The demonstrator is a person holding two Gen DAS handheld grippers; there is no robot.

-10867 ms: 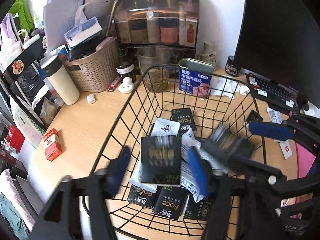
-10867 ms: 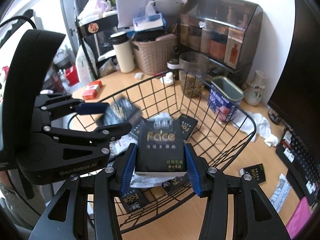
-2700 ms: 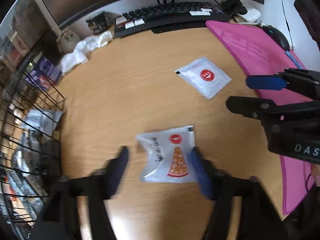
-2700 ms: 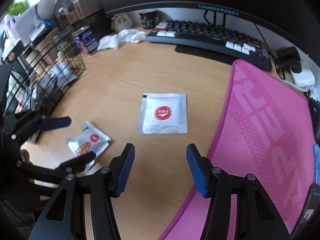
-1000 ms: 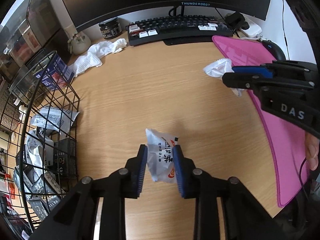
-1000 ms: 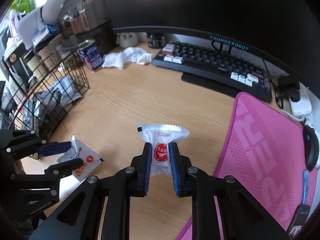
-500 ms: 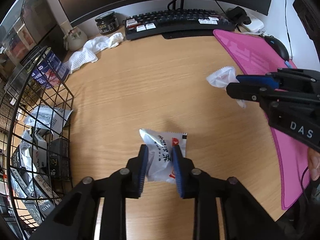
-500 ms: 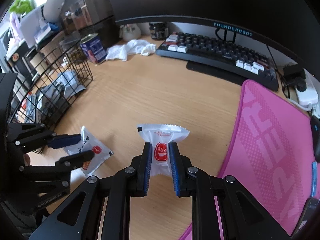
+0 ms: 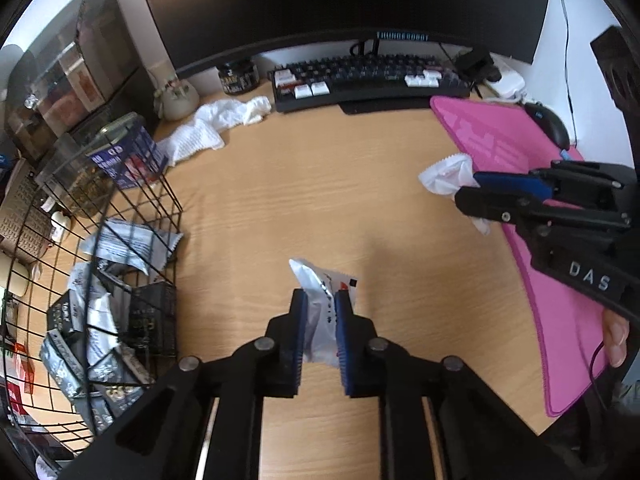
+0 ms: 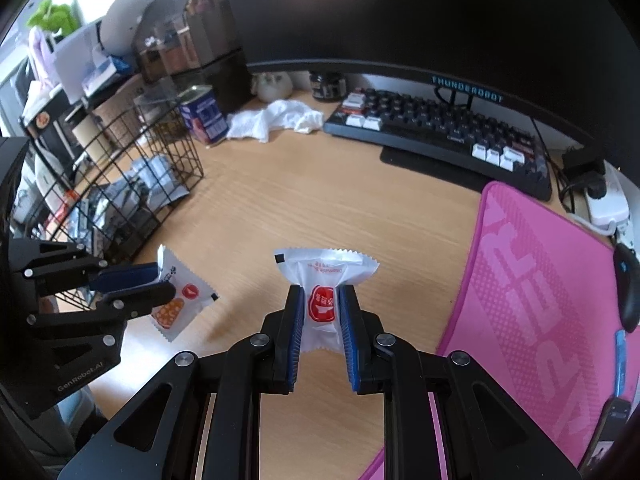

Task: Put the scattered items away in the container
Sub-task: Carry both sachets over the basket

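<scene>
The black wire basket [image 9: 132, 248] at the left side of the wooden desk [image 9: 320, 184] is already filled with many flat packets, black ones and silver-white ones, so a large part of the tidying is judged as done. Two packets are not yet inside. A white plastic sachet with an orange picture [image 9: 324, 300] is pinched between the blue pads of the left gripper [image 9: 320, 312], whose jaws are pressed narrow on it, and it is held above the desk, near the basket but outside its wire wall. A white plastic sachet with a red round logo [image 10: 324, 280] is clamped in the same way by the right gripper [image 10: 320, 312], above the bare wood and beside the pink desk mat [image 10: 540, 300], well apart from the basket. No other loose packet is seen on the desk in either view. What is left, as it is judged, is only that both sachets are carried over the basket rim and let go there.
</scene>
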